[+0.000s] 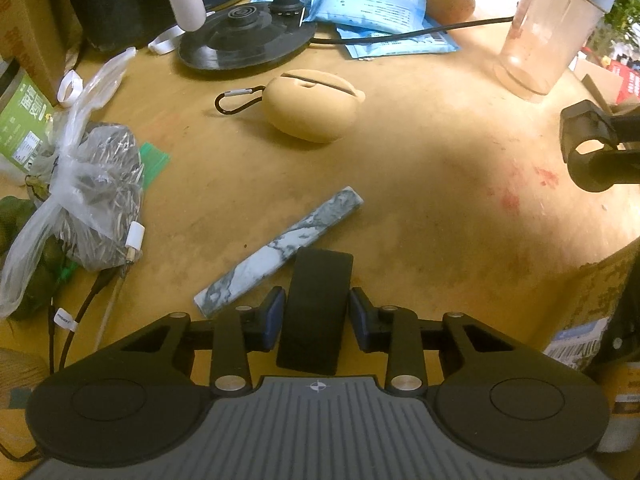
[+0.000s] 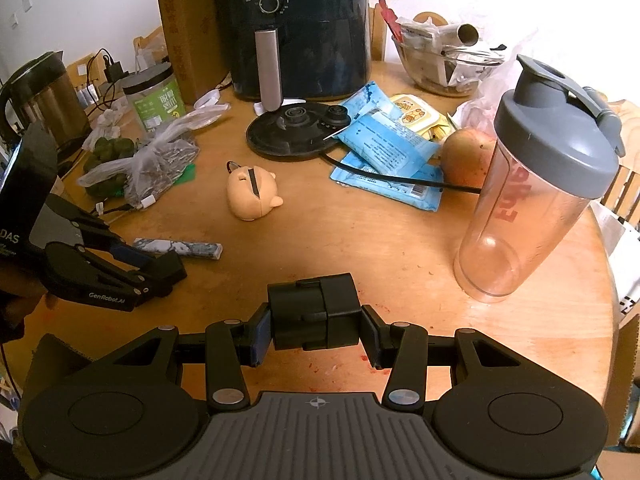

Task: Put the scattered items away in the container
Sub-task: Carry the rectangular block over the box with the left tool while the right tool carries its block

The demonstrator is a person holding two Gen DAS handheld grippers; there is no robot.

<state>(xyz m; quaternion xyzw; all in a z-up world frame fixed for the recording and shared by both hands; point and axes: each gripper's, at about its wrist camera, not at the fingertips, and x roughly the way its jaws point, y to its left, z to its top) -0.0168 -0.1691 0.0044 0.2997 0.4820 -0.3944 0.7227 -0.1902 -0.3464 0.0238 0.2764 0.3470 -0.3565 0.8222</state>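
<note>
My left gripper is shut on a flat black rectangular block just above the wooden table. It also shows at the left of the right wrist view as the left gripper. My right gripper is shut on a chunky black adapter-like block, and its tip shows at the right edge as the right gripper. A marbled grey-white bar lies flat beside the left fingers. Farther off sits a tan earbud case with a carabiner.
A clear shaker bottle stands at the right. Blue packets, a kettle base with its cord, an air fryer, a mango, bagged items and a glass bowl with clutter crowd the back. A black box stands far left.
</note>
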